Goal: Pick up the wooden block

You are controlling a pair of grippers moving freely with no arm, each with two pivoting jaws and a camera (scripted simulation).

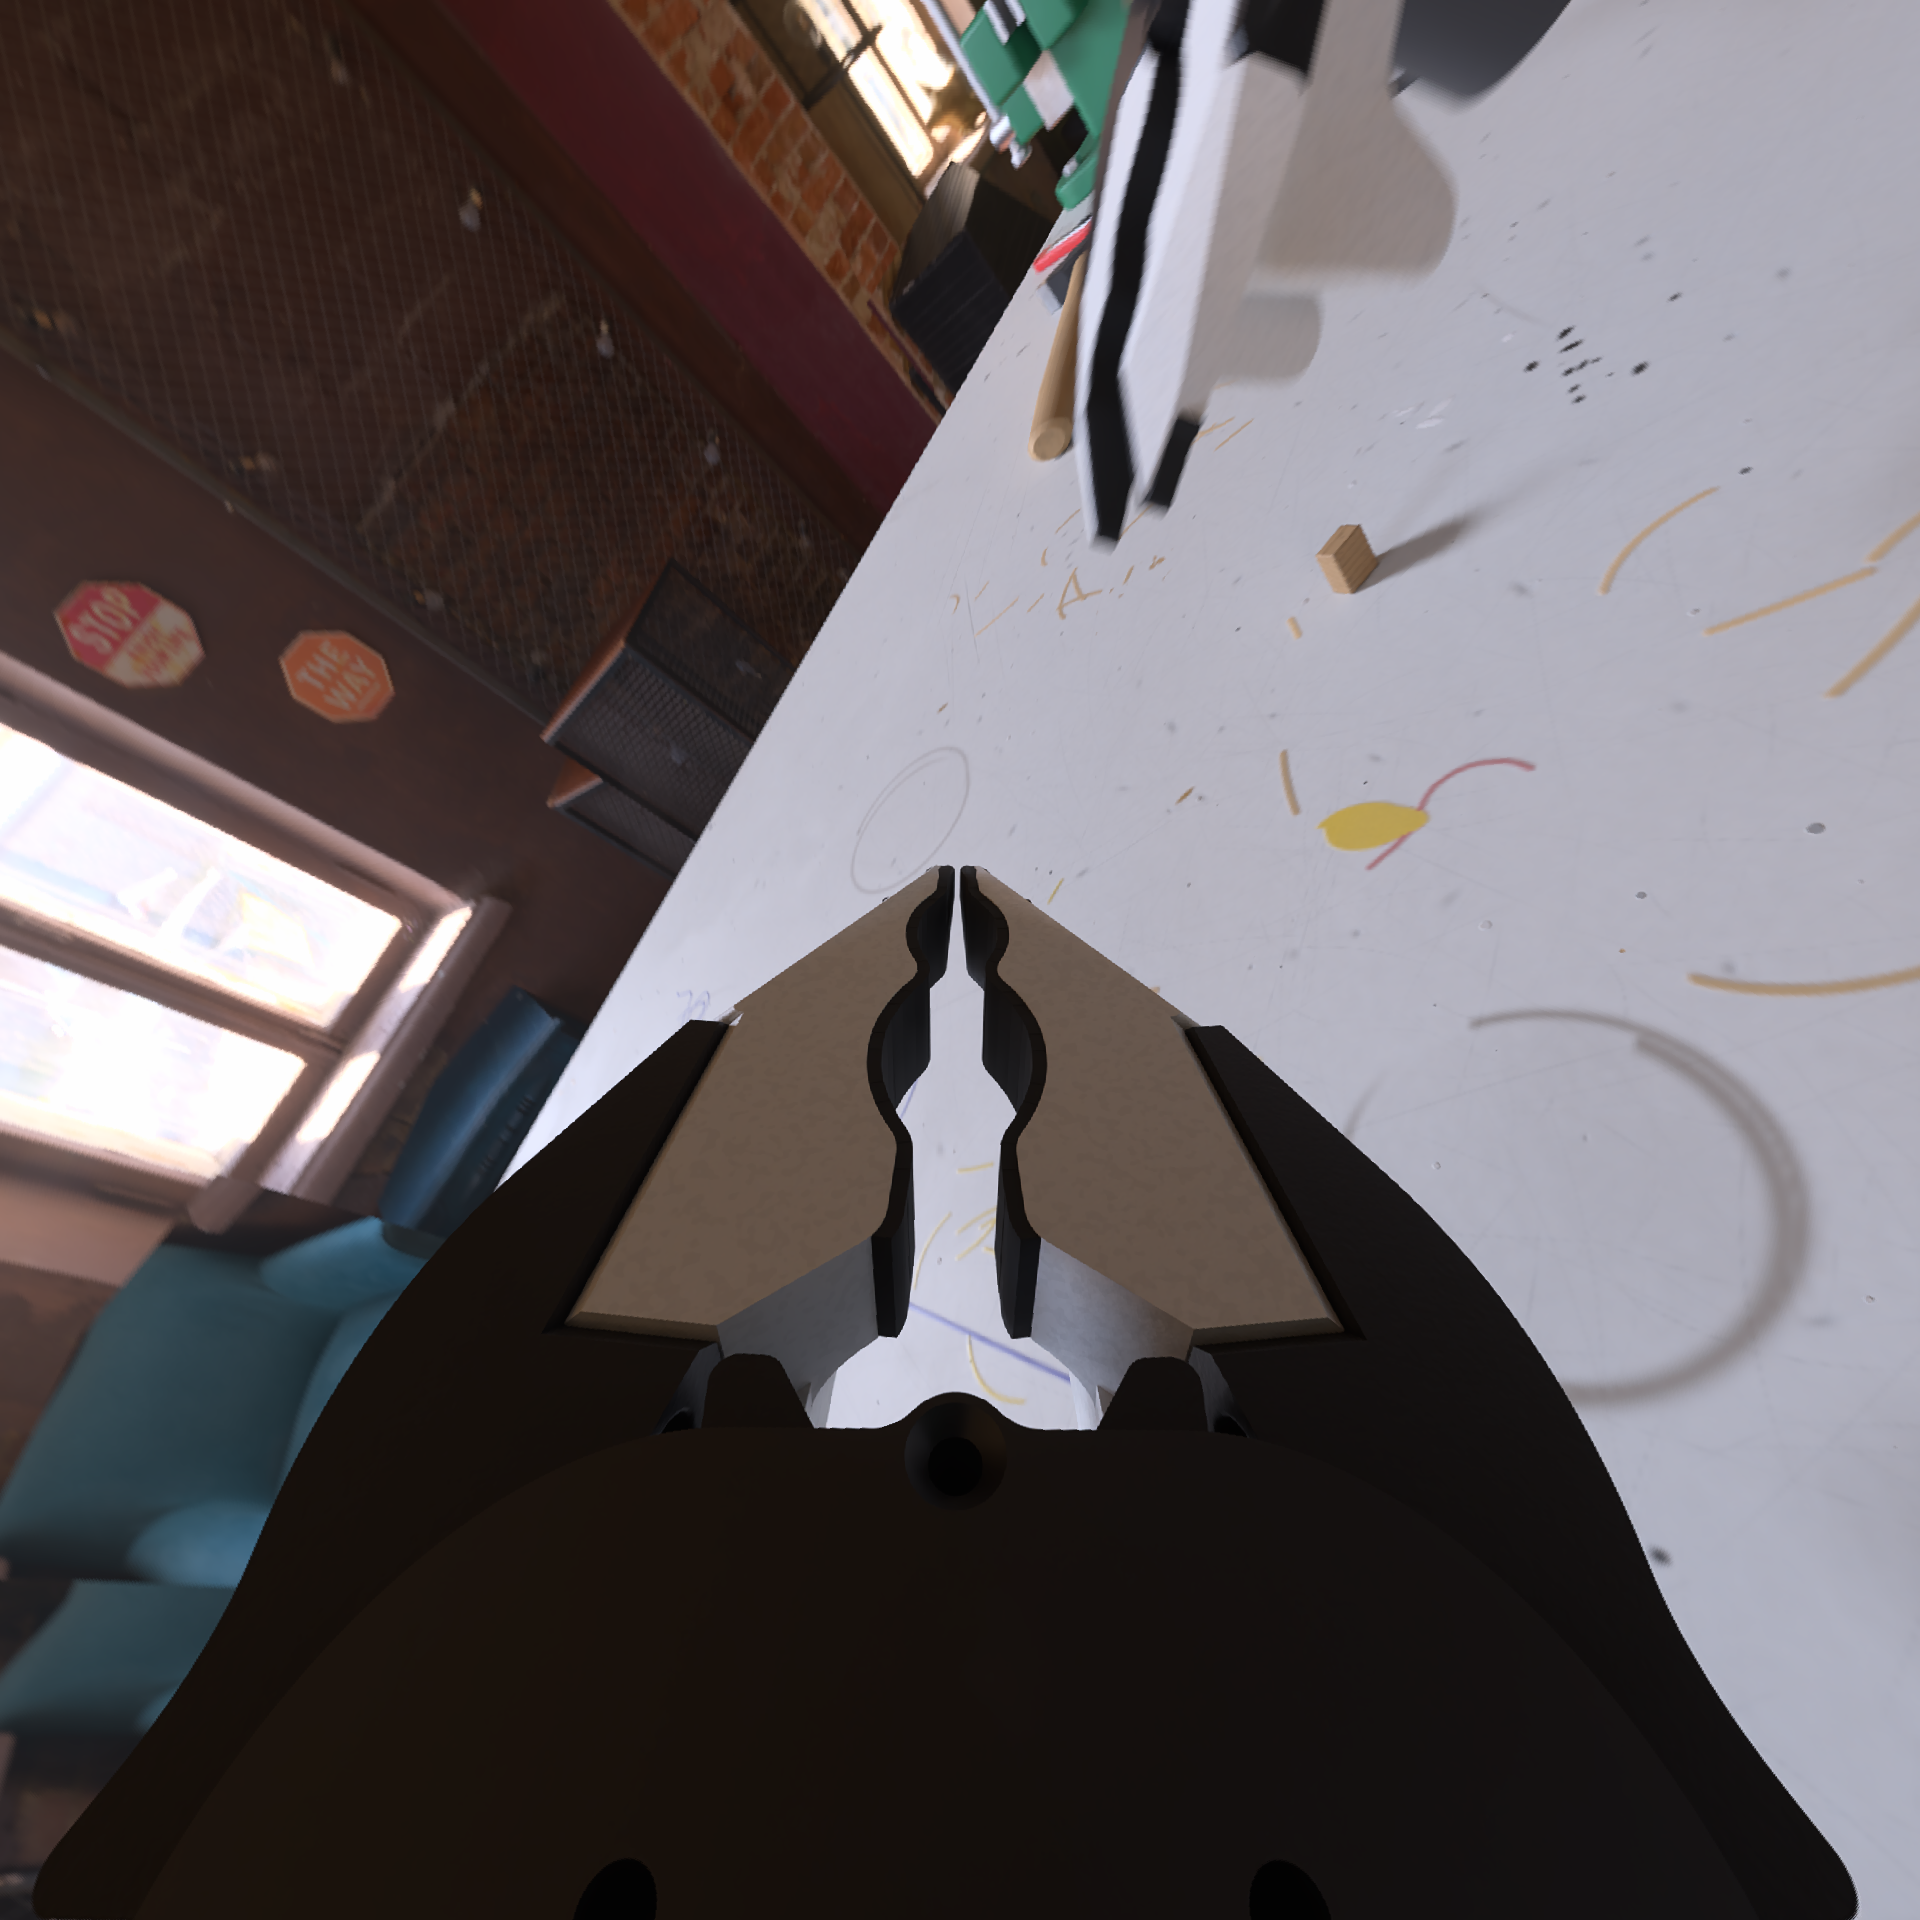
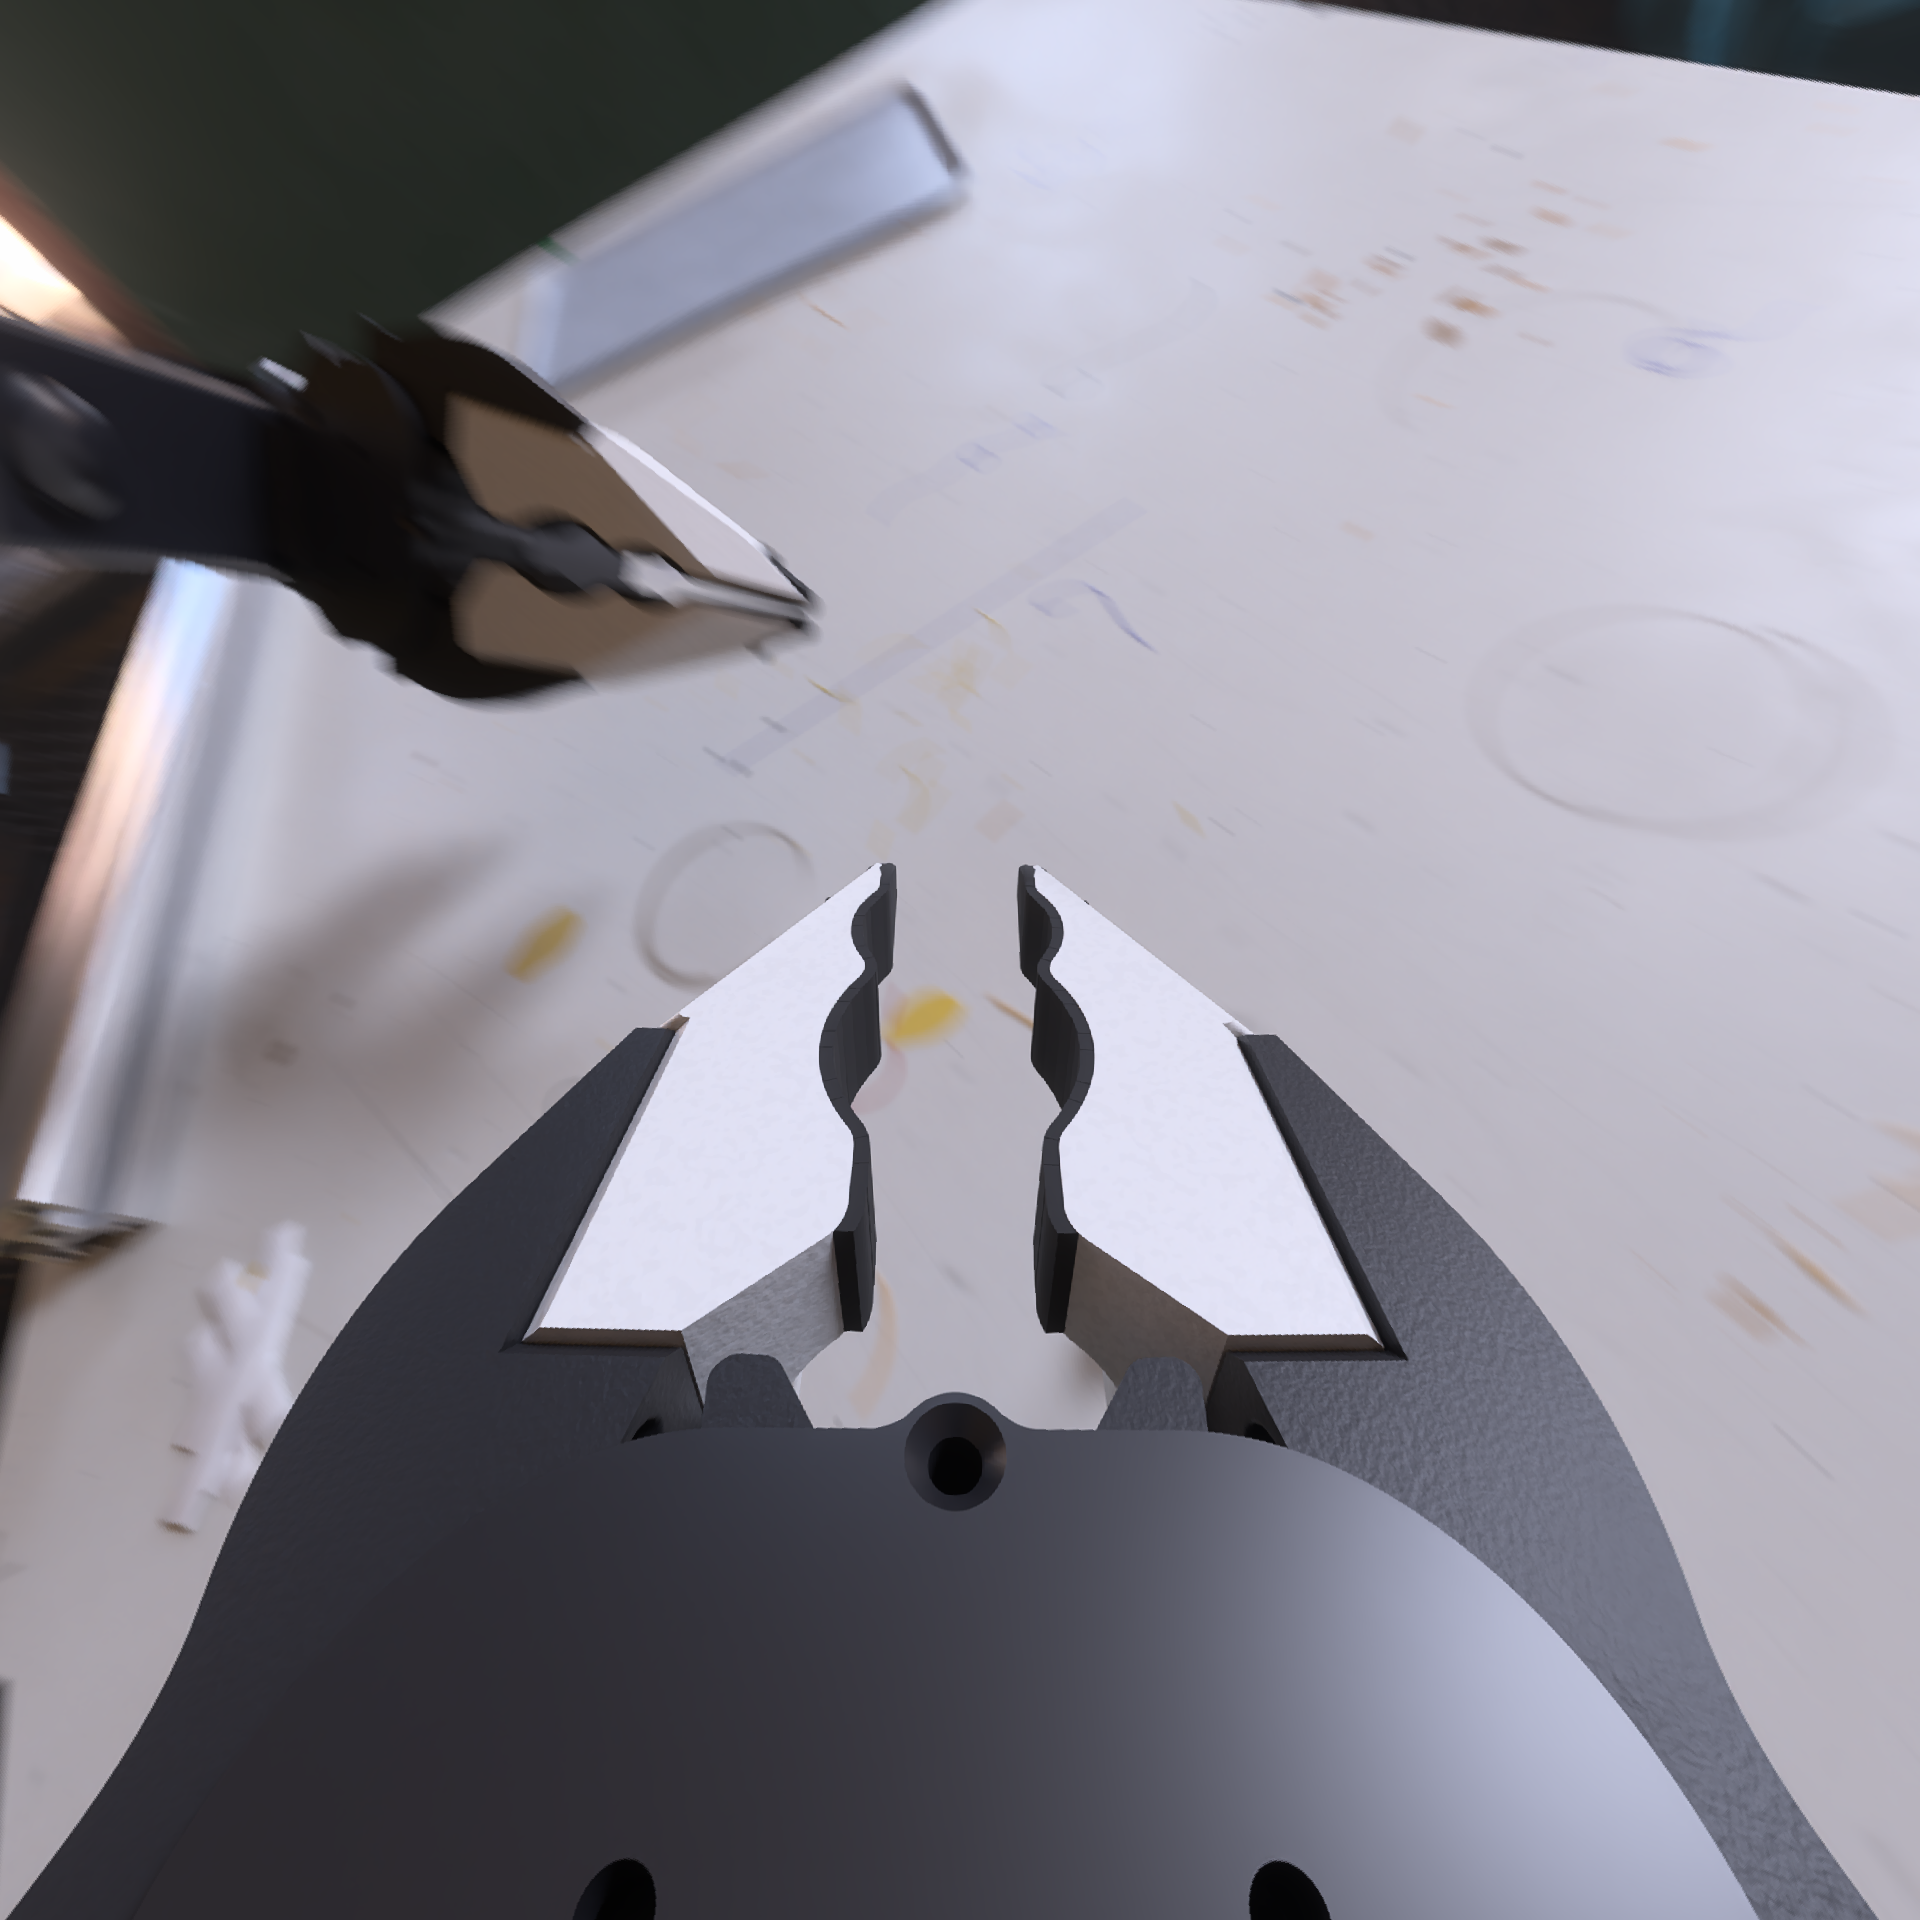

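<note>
On the white, scribble-marked table (image 1: 1558, 1039), the wooden block (image 1: 1348, 558) is sitting free, a small tan piece casting a short shadow, with nothing touching it. It is showing only in the left wrist view; the right wrist view is not catching it at all, or it is lying lost in the blur there.

Much is proving hard to read. The right gripper (image 1: 1127, 509) is hanging blurred in the left wrist view, its upper body running off the top edge, its tips pointing down at the table just beside the block, apart from it. A wooden handle (image 1: 1055, 384) is lying half hidden behind it, and a green object (image 1: 1023, 62) at the far table edge is being cut off by the frame. In the right wrist view the whole table is smearing, so a grey flat slab (image 2: 748, 229) and some white sticks (image 2: 244, 1340) near the left edge are staying vague.

The left gripper (image 1: 956, 878) is keeping its 2 fingers drawn together, tips nearly meeting, gripping nothing; it is appearing again, blurred, in the right wrist view (image 2: 795, 608). The right gripper (image 2: 956, 883) is holding its fingers clearly apart, with nothing between them, above a yellow mark (image 2: 925, 1013) on the table.
</note>
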